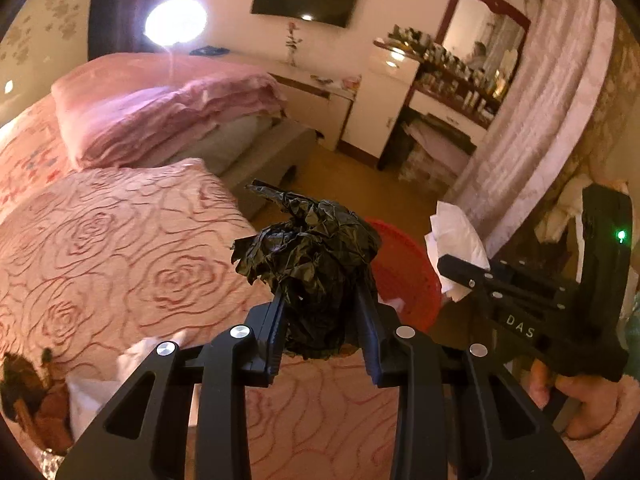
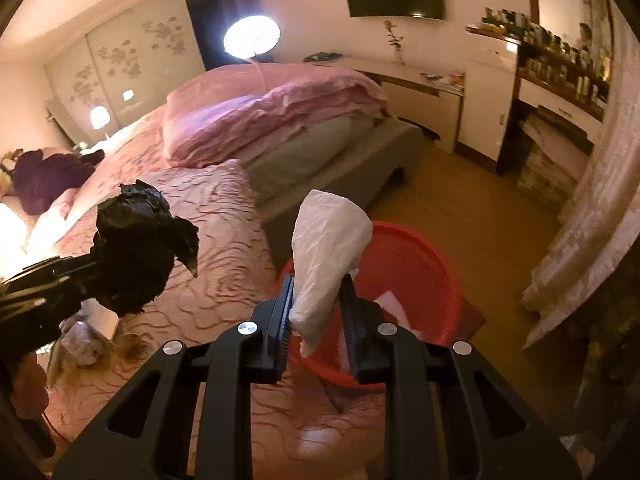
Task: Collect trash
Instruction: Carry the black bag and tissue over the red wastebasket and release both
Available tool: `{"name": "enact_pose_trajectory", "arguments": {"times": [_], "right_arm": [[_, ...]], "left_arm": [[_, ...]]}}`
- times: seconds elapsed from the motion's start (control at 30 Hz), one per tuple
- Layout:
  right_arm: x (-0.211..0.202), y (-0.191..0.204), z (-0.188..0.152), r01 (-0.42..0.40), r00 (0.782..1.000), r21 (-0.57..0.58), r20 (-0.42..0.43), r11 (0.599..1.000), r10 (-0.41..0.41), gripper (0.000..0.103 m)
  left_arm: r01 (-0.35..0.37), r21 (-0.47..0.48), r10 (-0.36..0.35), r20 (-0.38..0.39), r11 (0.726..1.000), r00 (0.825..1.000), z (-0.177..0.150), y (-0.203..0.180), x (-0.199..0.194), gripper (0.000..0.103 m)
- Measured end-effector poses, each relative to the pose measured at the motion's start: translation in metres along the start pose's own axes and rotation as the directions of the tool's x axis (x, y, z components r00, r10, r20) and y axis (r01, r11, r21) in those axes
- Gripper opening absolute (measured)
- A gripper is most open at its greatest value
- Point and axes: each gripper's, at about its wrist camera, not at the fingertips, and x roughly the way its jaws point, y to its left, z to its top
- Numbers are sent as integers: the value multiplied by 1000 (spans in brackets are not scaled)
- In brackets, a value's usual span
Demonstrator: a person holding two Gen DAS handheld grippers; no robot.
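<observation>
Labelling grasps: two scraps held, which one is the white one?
The tissue in the right claw, in front of the red basin. The left claw grips a crumpled black bag over the bed edge.

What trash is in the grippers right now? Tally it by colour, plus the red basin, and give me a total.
Black: 1, the crumpled black bag clamped in the left gripper
White: 1, the white tissue clamped in the right gripper
Red: 1, the red basin on the floor by the bed
Total: 3
</observation>
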Motion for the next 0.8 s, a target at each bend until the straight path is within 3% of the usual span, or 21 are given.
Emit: {"name": "enact_pose_trajectory", "arguments": {"times": [0.6,0.8], "right_arm": [[49,-50,-13,79,992,58,-99,995,-73,25],[61,-57,-18,99,989,73,-120,992,-89,45]], "left_arm": [[-5,66,16,-161,998,987,2,-34,97,31],[-2,68,15,-195,998,981,0,-33,112,36]]}}
